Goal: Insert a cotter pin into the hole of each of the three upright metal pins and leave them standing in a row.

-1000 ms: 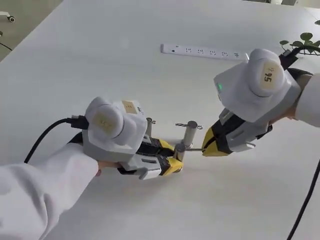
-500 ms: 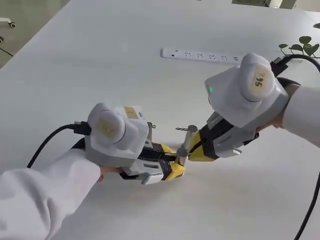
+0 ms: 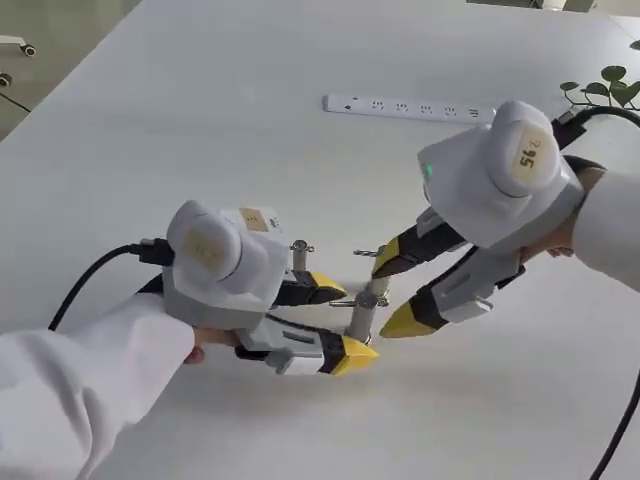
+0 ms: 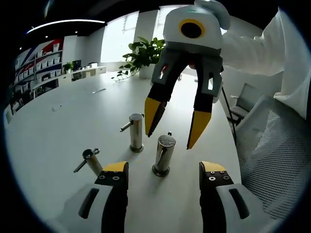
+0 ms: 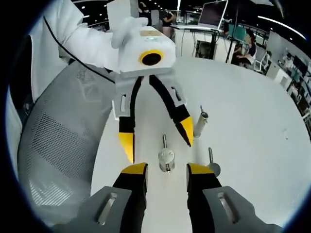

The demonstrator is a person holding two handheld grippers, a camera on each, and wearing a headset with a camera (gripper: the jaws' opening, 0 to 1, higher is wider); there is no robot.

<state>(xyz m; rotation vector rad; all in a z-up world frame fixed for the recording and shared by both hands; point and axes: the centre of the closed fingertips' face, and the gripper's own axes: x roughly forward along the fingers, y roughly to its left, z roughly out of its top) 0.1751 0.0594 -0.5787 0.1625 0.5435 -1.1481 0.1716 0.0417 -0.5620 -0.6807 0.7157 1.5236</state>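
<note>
A: State?
B: Left tongs (image 5: 157, 138) and right tongs (image 4: 174, 121) are spread wide, nothing held; the near pin (image 4: 163, 153) is flanked on the counter (image 3: 200, 120).
A: Risk?
B: It may be toppled if clipped by a tip.

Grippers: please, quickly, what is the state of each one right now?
Left gripper: open, holding nothing; its jaws stand on either side of a metal pin.
Right gripper: open, holding nothing.
</note>
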